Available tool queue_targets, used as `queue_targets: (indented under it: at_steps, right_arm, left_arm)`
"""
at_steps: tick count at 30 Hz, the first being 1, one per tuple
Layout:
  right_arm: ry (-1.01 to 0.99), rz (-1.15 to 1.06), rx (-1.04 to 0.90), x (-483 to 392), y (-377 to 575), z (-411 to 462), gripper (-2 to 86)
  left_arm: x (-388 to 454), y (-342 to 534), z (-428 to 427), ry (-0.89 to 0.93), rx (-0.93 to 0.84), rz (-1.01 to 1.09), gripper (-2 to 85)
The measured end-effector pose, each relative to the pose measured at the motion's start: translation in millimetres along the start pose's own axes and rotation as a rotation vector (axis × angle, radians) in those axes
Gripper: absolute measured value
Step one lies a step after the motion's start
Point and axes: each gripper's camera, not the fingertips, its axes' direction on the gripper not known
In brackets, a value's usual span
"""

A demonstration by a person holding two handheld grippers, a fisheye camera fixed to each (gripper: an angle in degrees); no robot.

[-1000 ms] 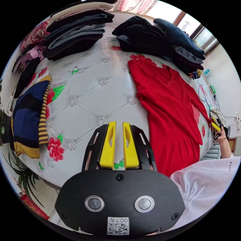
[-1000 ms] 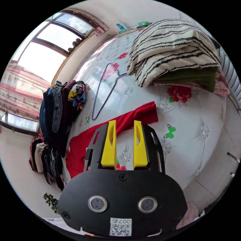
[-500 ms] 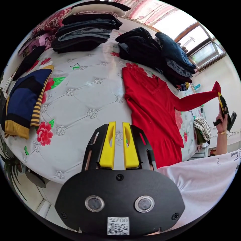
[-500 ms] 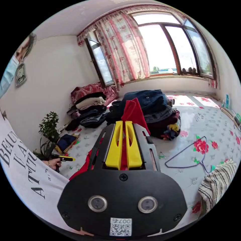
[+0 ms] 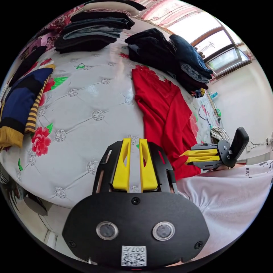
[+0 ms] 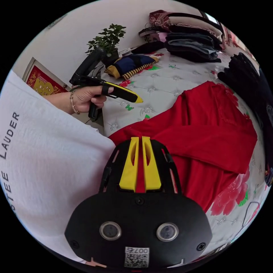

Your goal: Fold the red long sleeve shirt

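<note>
A white quilted bed (image 5: 93, 93) with flower print carries the red shirt (image 5: 163, 111). The right gripper (image 6: 140, 139) is clamped on its sleeve; the left gripper (image 5: 135, 140), jaws narrow, holds nothing beside it.

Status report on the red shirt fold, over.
Right gripper shut on the sleeve of the red shirt, sleeve laid across the body. Left gripper slightly open, holding nothing, over the bed. Dark clothes pile touches the shirt's collar end.
</note>
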Motion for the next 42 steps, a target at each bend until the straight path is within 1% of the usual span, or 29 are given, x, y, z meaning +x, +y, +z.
queue_targets:
  at_steps: [3,6,7,10,12,15,17,19,22,27,30,32,35,37,39,41,42]
  right_arm:
    - [-0.001,-0.023,-0.025,-5.3,-0.3,-1.9,0.0]
    - [0.052,-0.025,0.010,-8.0,-2.0,-15.6,0.0]
    - [0.078,-0.006,0.061,-5.8,-2.6,-27.6,0.1]
    - [0.064,0.081,0.178,5.4,-7.3,-57.7,0.2]
    - [0.041,0.073,0.210,5.6,-12.8,-66.6,0.5]
    - [0.017,0.026,0.142,2.0,-22.7,-54.0,1.4]
    - [-0.064,0.001,0.011,1.4,-26.3,-31.3,2.4]
    - [-0.107,-0.007,-0.034,0.5,-25.4,-23.9,2.9]
    - [-0.104,0.002,-0.007,3.7,-24.6,-33.0,3.5]
    - [-0.065,0.098,0.000,23.9,-25.7,-40.2,3.9]
    - [-0.029,0.130,-0.031,29.5,-25.7,-35.4,3.9]
    - [-0.029,0.157,-0.023,31.5,-23.8,-38.5,3.9]
    - [0.004,0.193,0.016,31.9,-14.8,-51.6,3.8]
    - [0.031,0.221,0.040,32.8,-5.1,-60.3,3.9]
    - [0.049,0.267,0.058,36.1,6.5,-67.5,4.0]
    - [0.051,0.351,0.075,43.3,22.8,-75.5,4.3]
    - [0.052,0.371,0.081,44.7,26.9,-77.7,4.3]
  left_arm:
    - [8.6,1.2,-0.3,0.004,-0.016,0.077,4.4]
    - [19.8,1.3,2.7,0.015,-0.038,0.146,4.5]
    - [23.1,1.4,1.9,0.024,-0.036,0.161,4.4]
    - [26.5,2.0,-2.1,0.037,-0.020,0.172,4.3]
    - [25.8,2.4,-2.5,0.043,-0.023,0.166,4.4]
    - [25.7,5.1,-3.6,0.031,-0.032,0.166,4.4]
    - [27.0,8.3,-5.8,0.021,-0.034,0.165,4.5]
    - [29.4,10.4,-7.4,0.019,-0.032,0.166,4.6]
    - [37.1,10.7,-6.7,0.012,-0.031,0.176,4.8]
    - [61.5,-2.8,2.7,0.032,-0.039,0.201,6.4]
    - [84.8,-12.6,31.0,0.001,-0.150,0.254,6.7]
    - [96.0,-8.4,54.5,-0.102,-0.250,0.273,2.6]
    - [99.0,3.6,38.0,-0.125,-0.167,0.234,0.1]
    - [101.6,13.7,24.6,-0.104,-0.112,0.229,-0.3]
    - [106.9,25.1,14.0,-0.135,-0.066,0.226,-0.3]
    - [111.0,38.3,-0.4,-0.199,0.017,0.214,-0.1]
    - [110.1,39.9,-1.4,-0.205,0.016,0.201,0.0]
